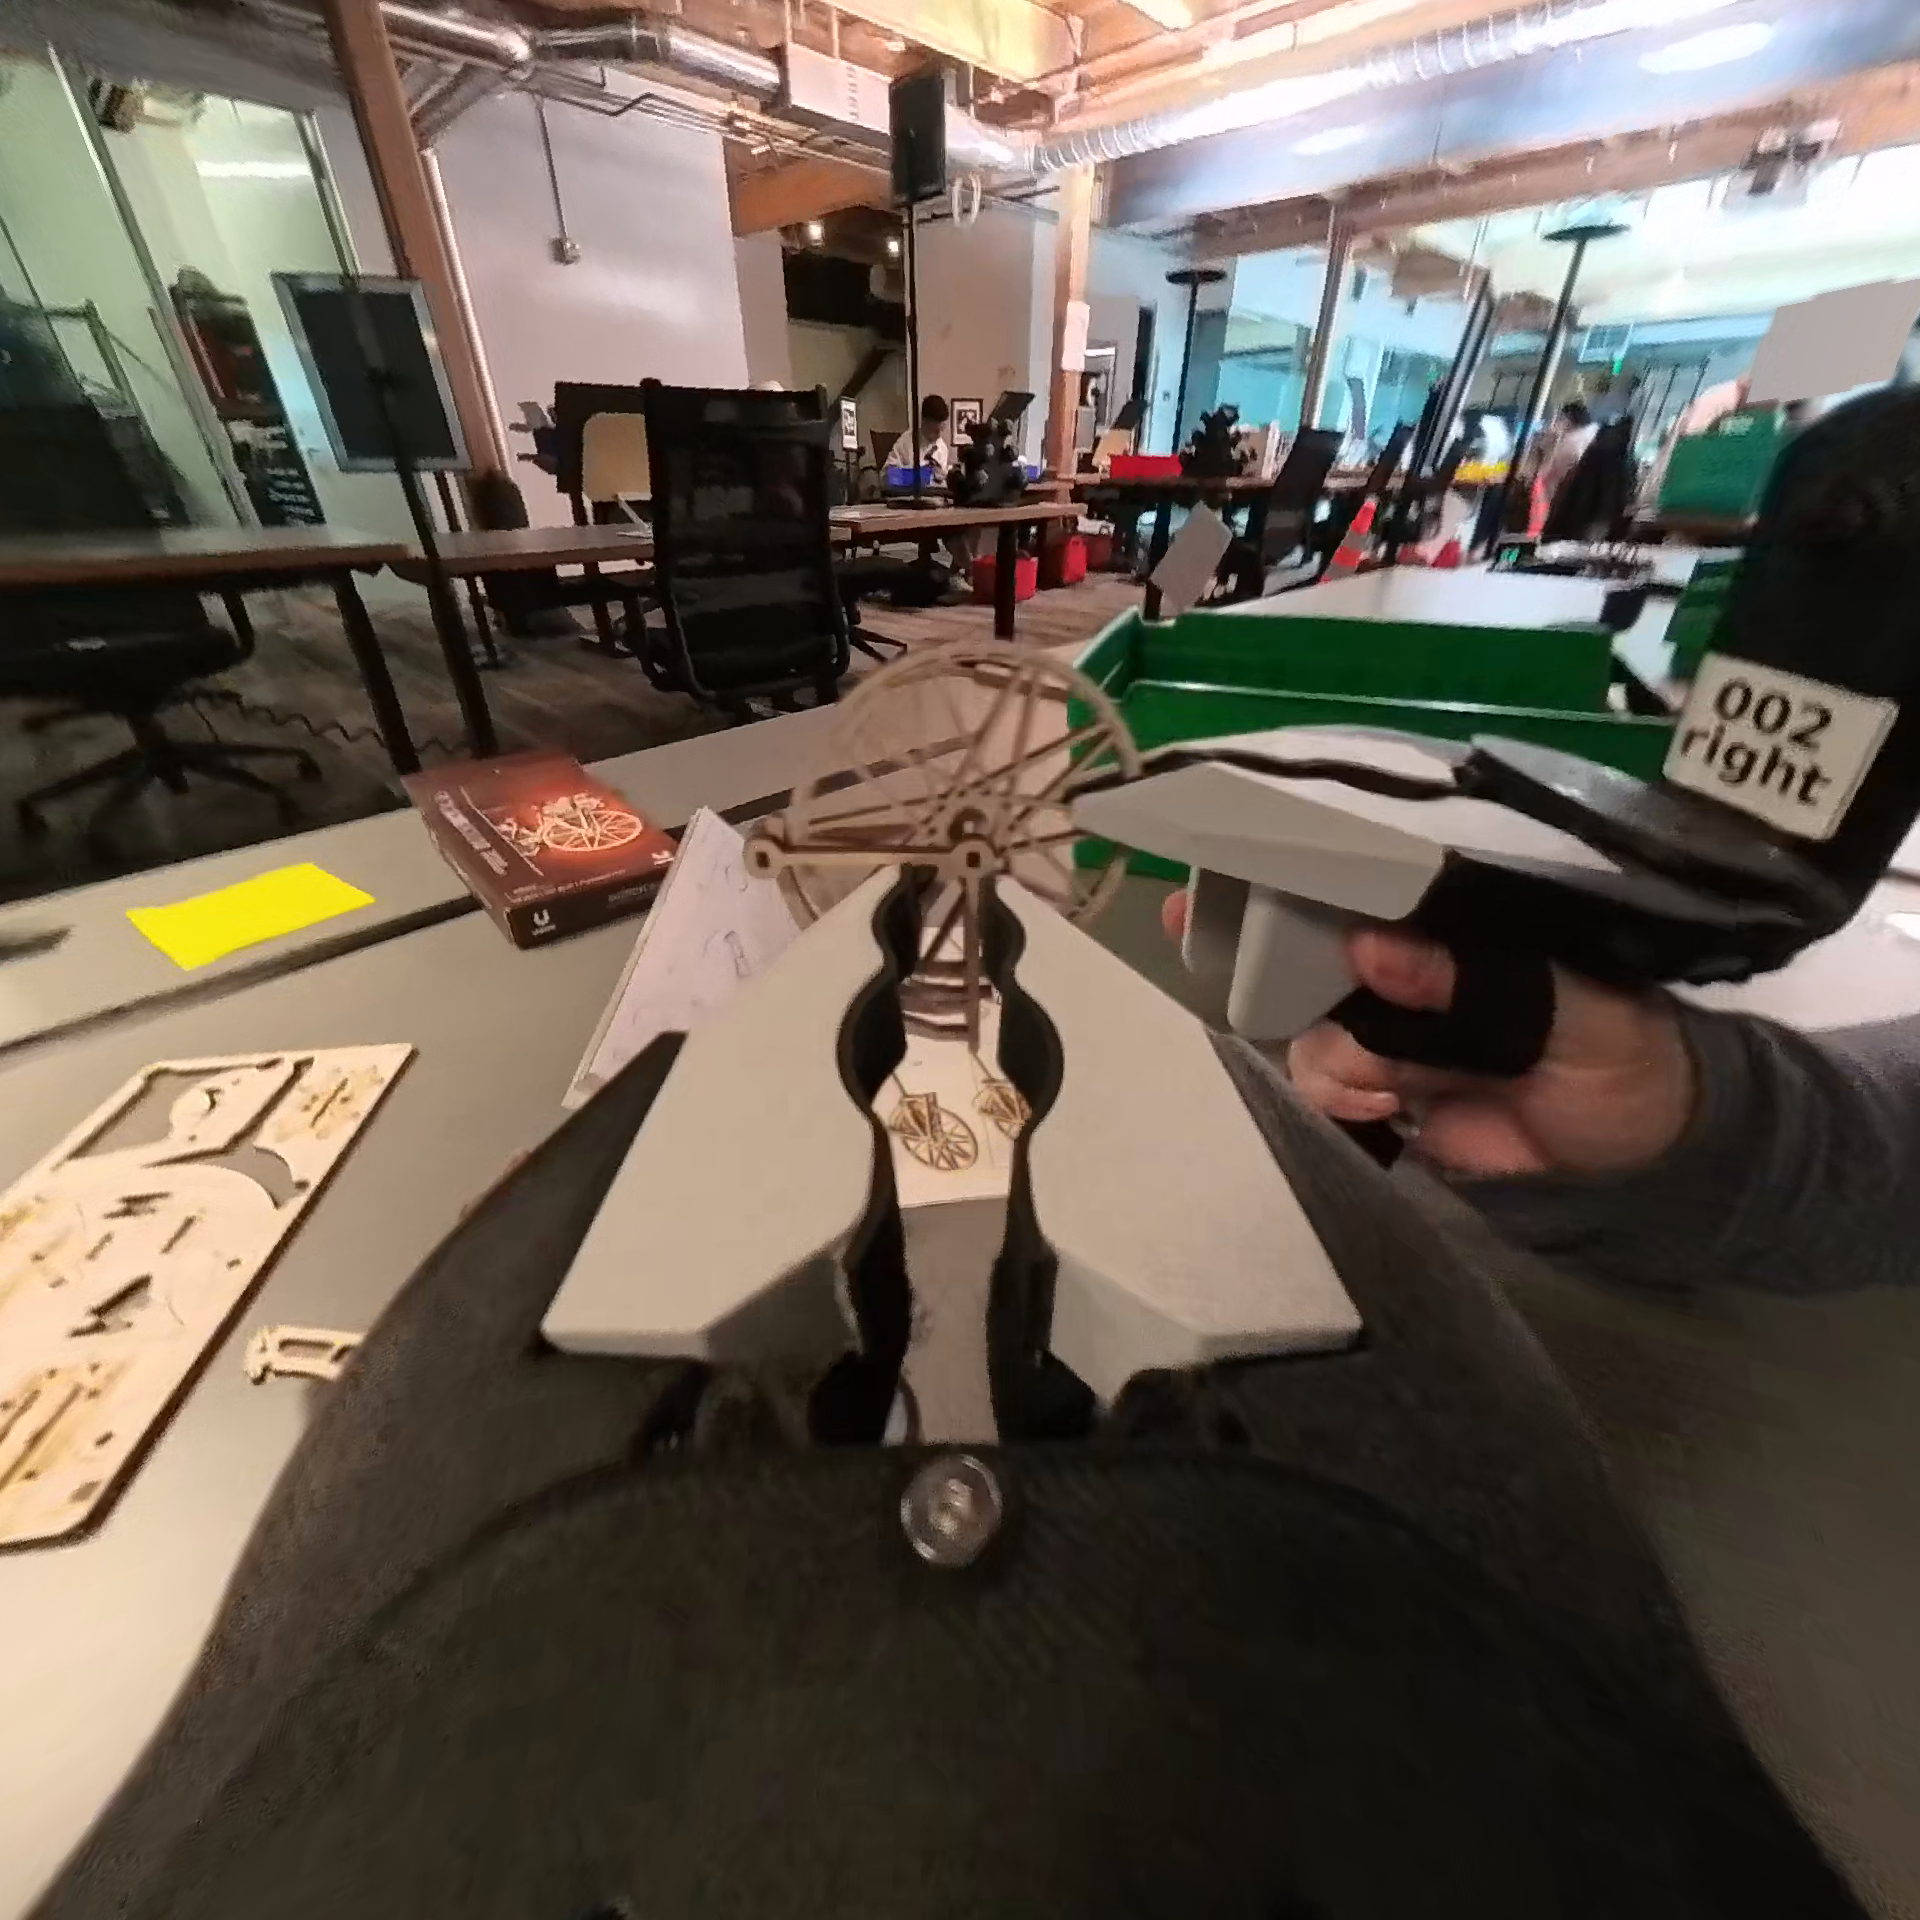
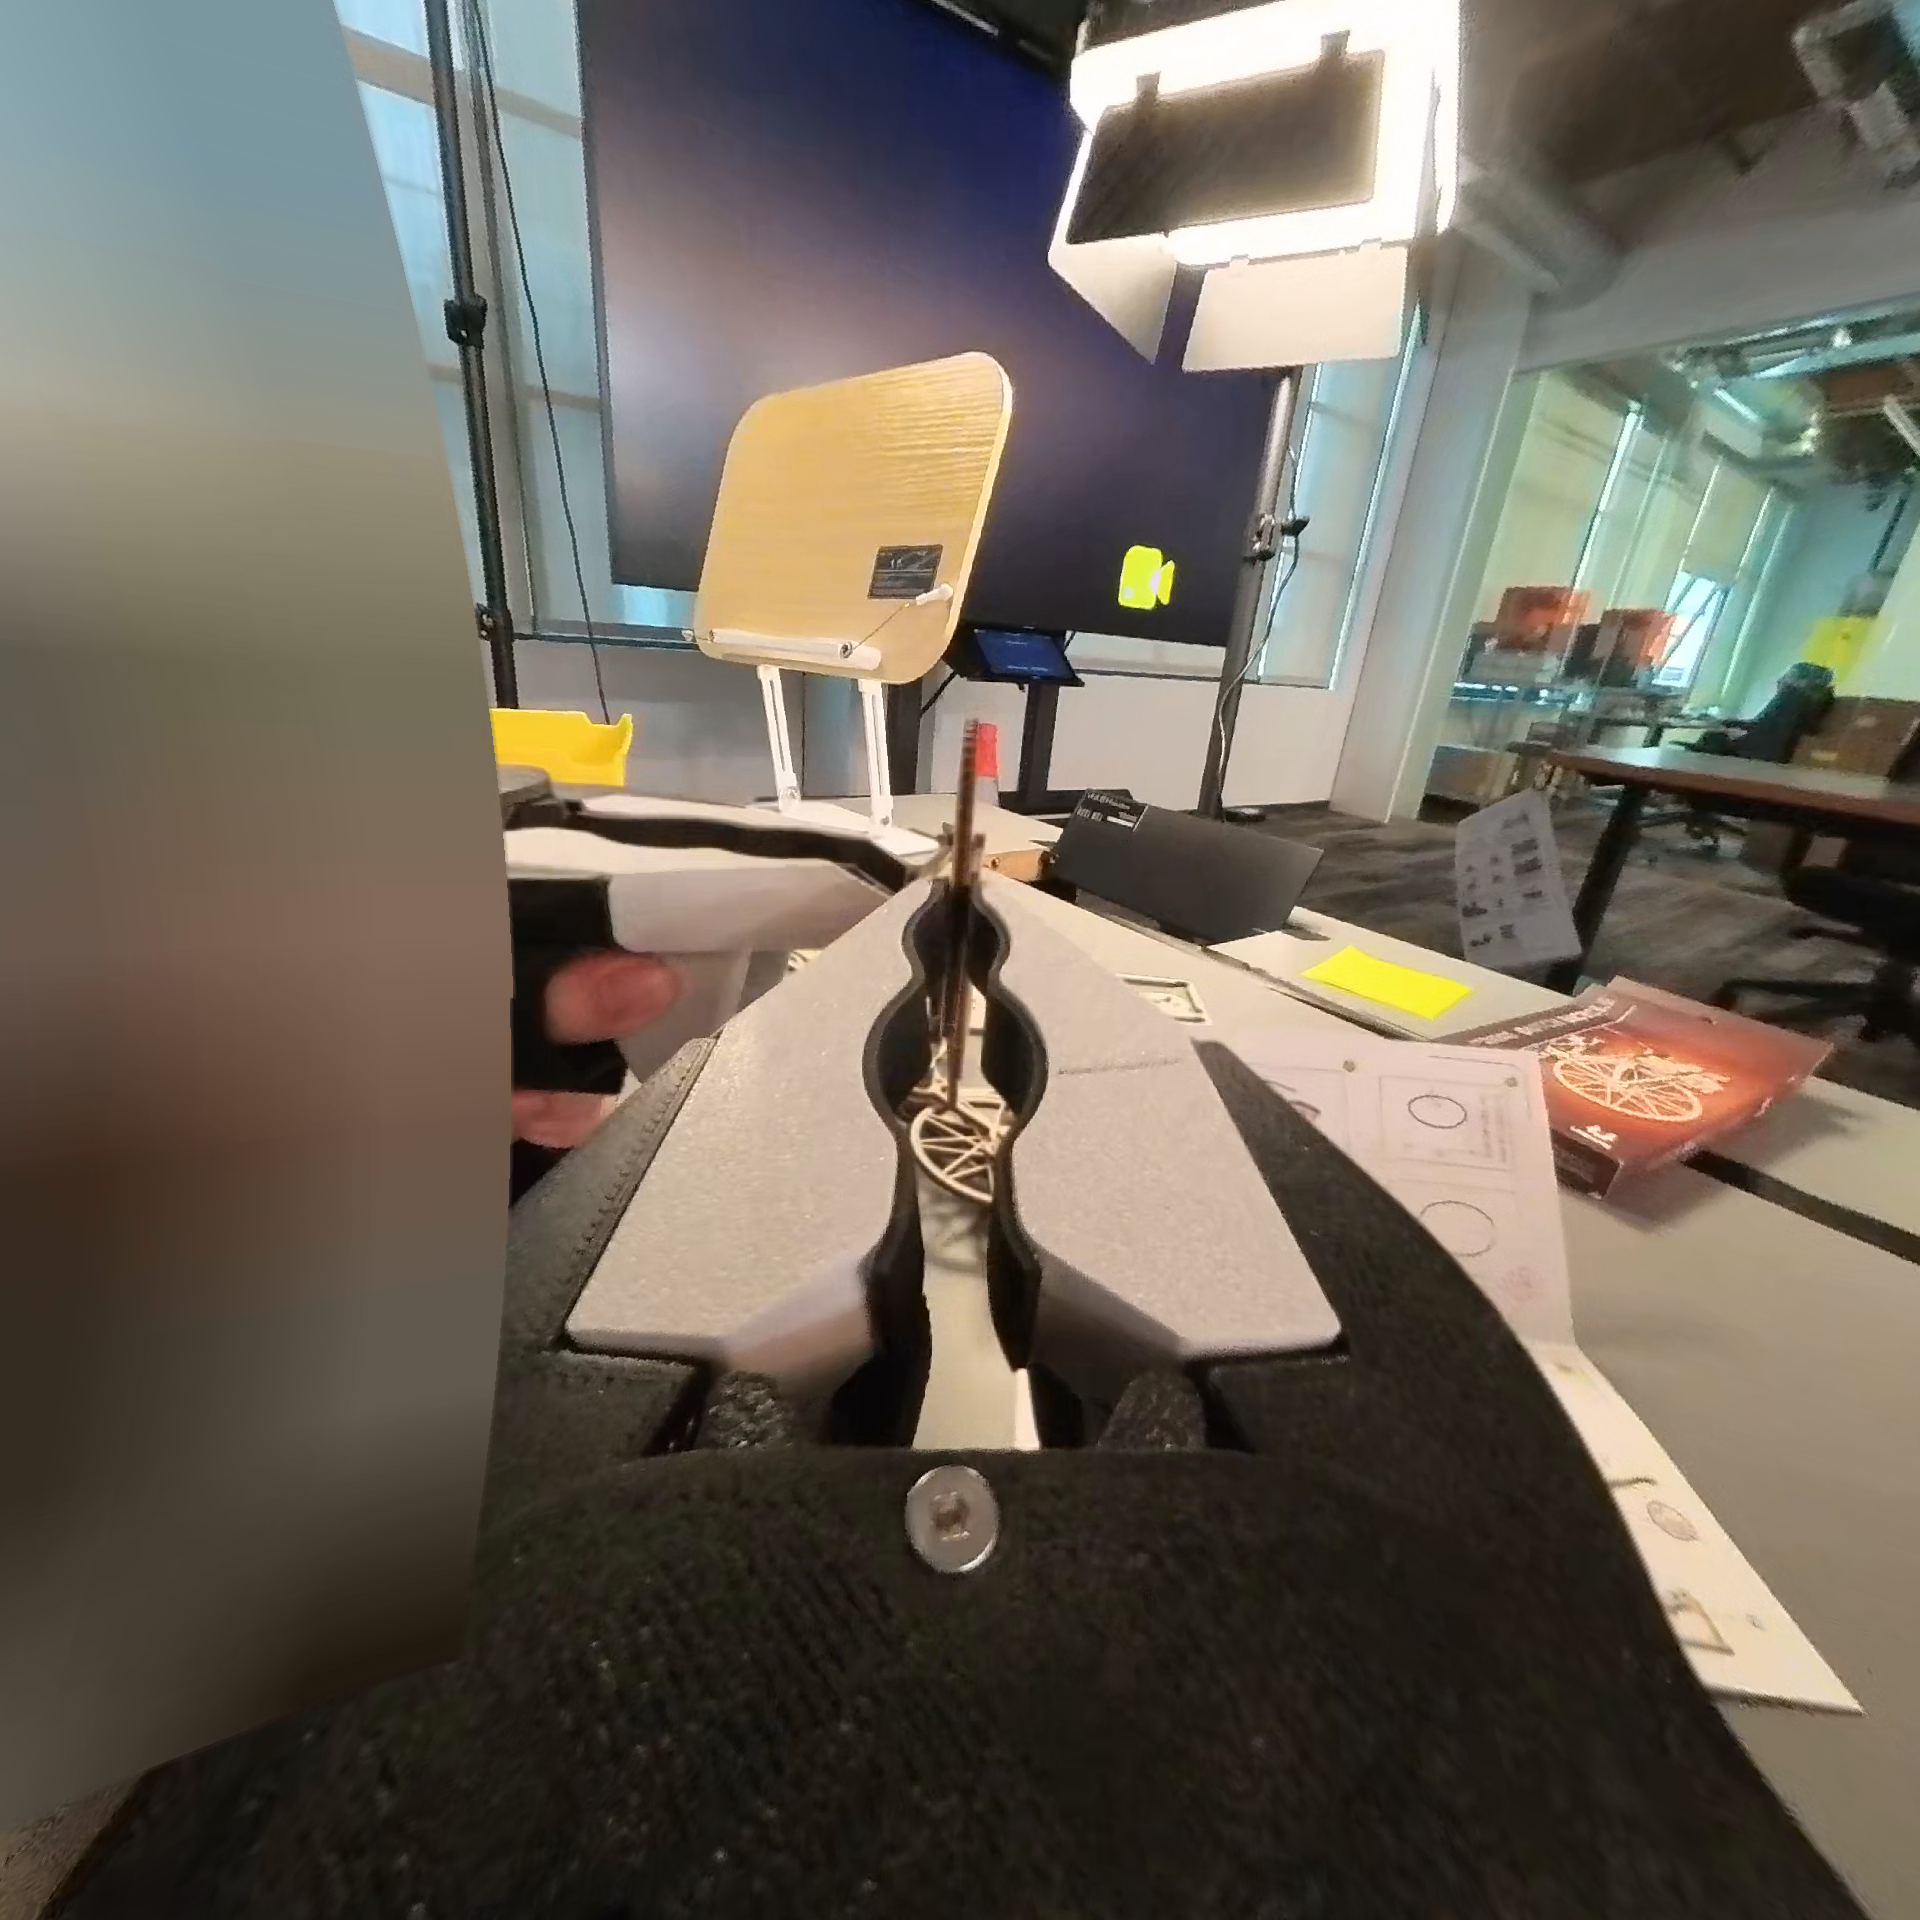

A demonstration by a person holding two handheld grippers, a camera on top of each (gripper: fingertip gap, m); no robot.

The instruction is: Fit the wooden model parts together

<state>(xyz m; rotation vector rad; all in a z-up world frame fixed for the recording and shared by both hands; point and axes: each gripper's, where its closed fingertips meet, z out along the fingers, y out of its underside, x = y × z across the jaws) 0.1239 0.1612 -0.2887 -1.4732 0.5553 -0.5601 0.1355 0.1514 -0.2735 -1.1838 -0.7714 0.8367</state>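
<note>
A wooden spoked wheel (image 1: 971, 764) with a short wooden fork bar (image 1: 862, 854) at its hub is held up above the grey table (image 1: 436, 1091). My left gripper (image 1: 945, 894) is shut on the fork piece from below. My right gripper (image 1: 1101, 784) comes in from the right and is shut on the wheel's rim. In the right wrist view the wheel (image 2: 971, 810) stands edge-on between my right gripper's tips (image 2: 961, 894). The left gripper (image 2: 904, 868) meets it from the left. A second spoked wheel (image 2: 956, 1143) shows below, through the gap.
A punched-out wooden sheet (image 1: 156, 1268) and a small loose part (image 1: 296, 1356) lie at the left. The kit box (image 1: 540, 842), a yellow note (image 1: 249, 914), an instruction sheet (image 2: 1455, 1143), a green bin (image 1: 1351, 675) and a wooden book stand (image 2: 852, 520) surround the work spot. Less than 4 cm separates the two grippers' tips.
</note>
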